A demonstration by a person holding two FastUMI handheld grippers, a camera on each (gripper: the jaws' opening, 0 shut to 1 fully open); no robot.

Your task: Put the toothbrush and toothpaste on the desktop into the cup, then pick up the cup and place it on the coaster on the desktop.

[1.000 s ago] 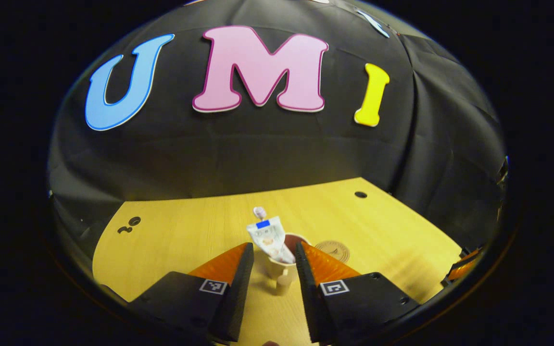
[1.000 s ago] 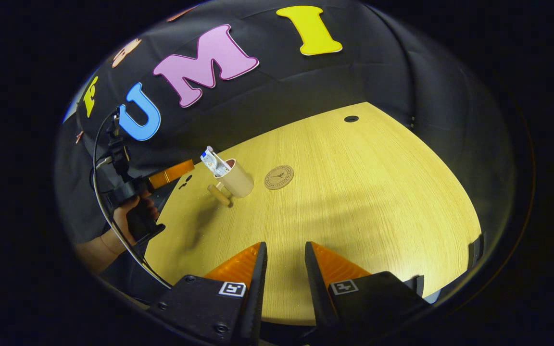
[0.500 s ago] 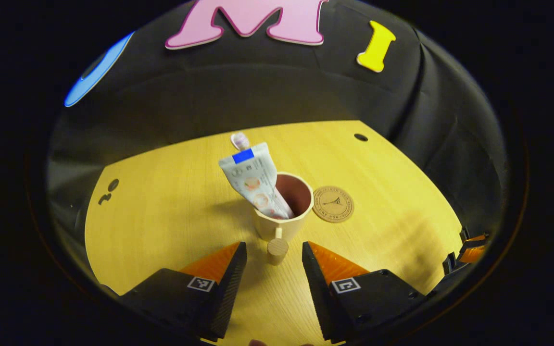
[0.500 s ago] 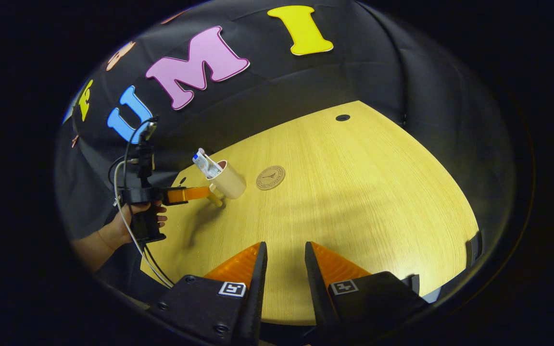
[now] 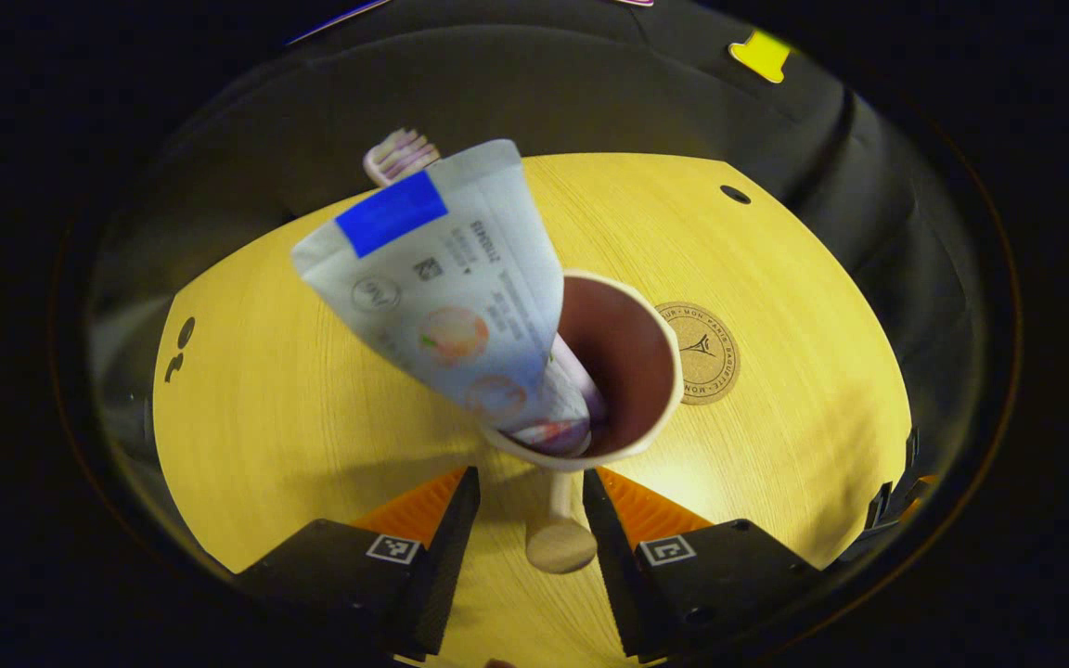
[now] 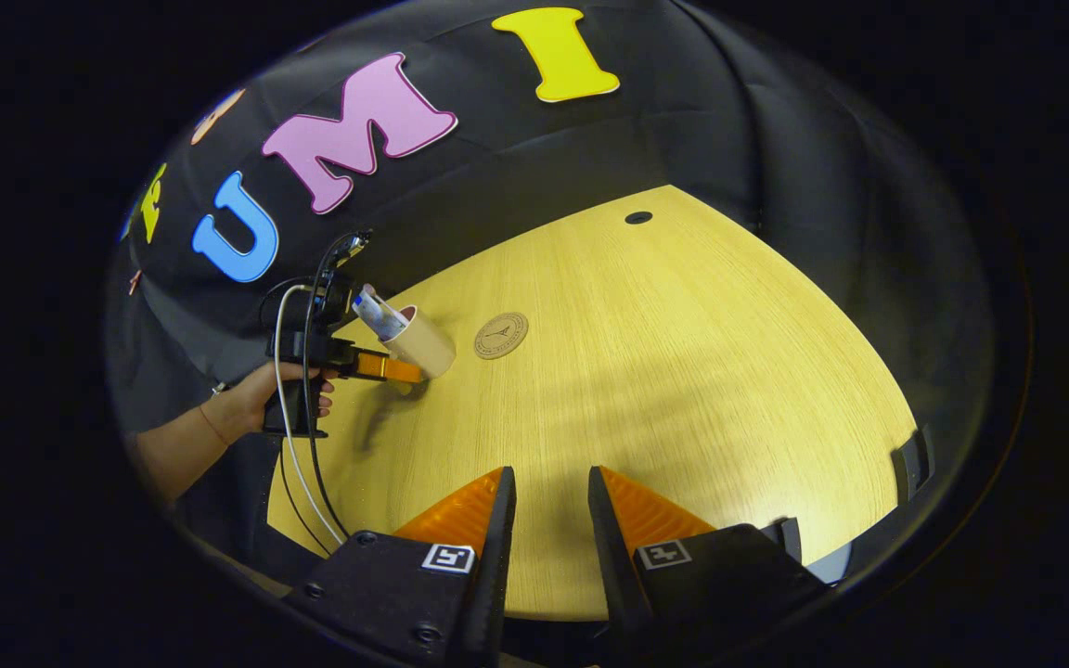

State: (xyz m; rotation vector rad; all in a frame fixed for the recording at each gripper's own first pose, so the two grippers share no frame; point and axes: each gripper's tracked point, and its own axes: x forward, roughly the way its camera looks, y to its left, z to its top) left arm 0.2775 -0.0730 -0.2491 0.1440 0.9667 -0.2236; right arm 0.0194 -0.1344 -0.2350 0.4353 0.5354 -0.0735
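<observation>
Both fingers of the left gripper [image 5: 523, 506] straddle the cup [image 5: 623, 371] handle, open, not touching; coaster [image 5: 701, 351] at 3 o'clock; right gripper [image 6: 548, 506] open, empty

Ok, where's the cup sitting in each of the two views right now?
Left gripper view: the cup is at centre, just ahead of the left tongs, its handle between the two open fingers, with the toothpaste leaning out of it.
Right gripper view: the cup is small, at upper left, at the tip of the left tongs.
Shared landmark: the round coaster lies beside the cup in both.
</observation>
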